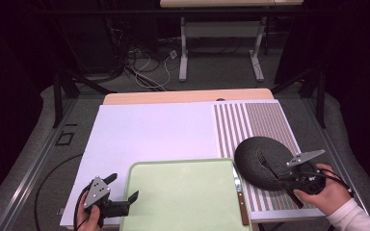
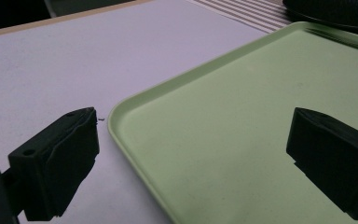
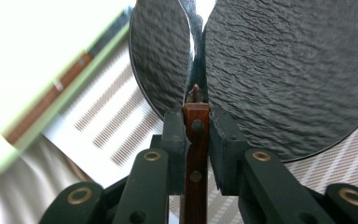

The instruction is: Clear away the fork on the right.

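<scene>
My right tool (image 3: 196, 126) is clamped on the wooden handle (image 3: 196, 163) of a piece of cutlery, whose shiny metal end (image 3: 195, 51) reaches out over the black plate (image 1: 260, 161); I cannot tell whether it touches the plate. The plate sits on the striped mat (image 1: 255, 125) at the counter's right side. A knife (image 1: 240, 197) lies along the right edge of the green tray (image 1: 183, 192). My left tool (image 1: 120, 192) hangs wide apart and empty over the tray's near left corner, one jaw above the white sheet (image 1: 149, 130).
</scene>
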Demonstrator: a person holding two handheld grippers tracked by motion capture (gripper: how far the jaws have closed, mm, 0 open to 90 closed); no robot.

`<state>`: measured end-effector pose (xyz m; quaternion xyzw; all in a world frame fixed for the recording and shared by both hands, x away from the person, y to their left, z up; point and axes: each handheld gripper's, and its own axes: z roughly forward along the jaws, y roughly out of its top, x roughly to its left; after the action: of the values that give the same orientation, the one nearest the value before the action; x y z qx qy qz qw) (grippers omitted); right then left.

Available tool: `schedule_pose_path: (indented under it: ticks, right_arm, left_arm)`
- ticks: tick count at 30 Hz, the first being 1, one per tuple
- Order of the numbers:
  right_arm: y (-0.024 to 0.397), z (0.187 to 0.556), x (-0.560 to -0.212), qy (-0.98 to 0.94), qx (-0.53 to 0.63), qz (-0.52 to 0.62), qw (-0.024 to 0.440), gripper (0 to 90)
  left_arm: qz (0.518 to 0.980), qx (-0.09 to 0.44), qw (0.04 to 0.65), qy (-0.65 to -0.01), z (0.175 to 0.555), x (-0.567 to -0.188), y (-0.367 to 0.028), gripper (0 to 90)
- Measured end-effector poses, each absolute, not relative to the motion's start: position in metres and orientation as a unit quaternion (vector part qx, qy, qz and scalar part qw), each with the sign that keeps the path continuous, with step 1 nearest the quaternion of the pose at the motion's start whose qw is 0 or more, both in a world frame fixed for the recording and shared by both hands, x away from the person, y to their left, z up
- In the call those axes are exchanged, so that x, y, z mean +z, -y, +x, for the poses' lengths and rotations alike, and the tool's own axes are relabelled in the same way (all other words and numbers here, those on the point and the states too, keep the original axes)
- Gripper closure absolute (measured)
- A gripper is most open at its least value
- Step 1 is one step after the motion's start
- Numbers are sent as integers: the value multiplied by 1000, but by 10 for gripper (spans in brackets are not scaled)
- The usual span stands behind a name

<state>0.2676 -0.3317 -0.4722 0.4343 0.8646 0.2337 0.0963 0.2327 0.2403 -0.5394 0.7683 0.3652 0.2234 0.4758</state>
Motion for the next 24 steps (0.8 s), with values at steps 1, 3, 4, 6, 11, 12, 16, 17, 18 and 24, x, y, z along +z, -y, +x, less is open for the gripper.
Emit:
schedule_pose_path:
  ticks: [1,3,4,6,11,12,16,17,18,24]
  right_arm:
    - [332,269,-472,-855,245,449,87,772]
    - [332,270,-471,-838,257,477,67,772]
    - [332,271,-471,-832,264,485,58,772]
    - [333,273,-471,-819,279,500,46,772]
    - [332,274,-469,-792,313,525,10,772]
    - [331,274,-470,-790,314,527,11,772]
    - [325,270,-470,-784,325,529,10,772]
    - [323,269,-470,-785,325,527,10,772]
    - [320,268,-471,-785,327,525,9,772]
    - [300,257,-473,-794,341,503,5,772]
  left_arm:
    - [768,224,476,-365,233,-539,-240,28]
    - [768,224,476,-365,233,-539,-241,28]
    - [769,223,475,-365,233,-539,-241,28]
    - [769,223,476,-365,233,-539,-240,28]
    - [768,223,476,-365,233,-539,-241,28]
    - [768,223,476,-365,233,-539,-241,28]
    - [769,223,476,-364,233,-539,-241,28]
    - [769,223,476,-364,233,-540,-241,28]
    - [769,223,476,-365,233,-540,-240,28]
    - [768,223,477,-365,233,-539,-241,28]
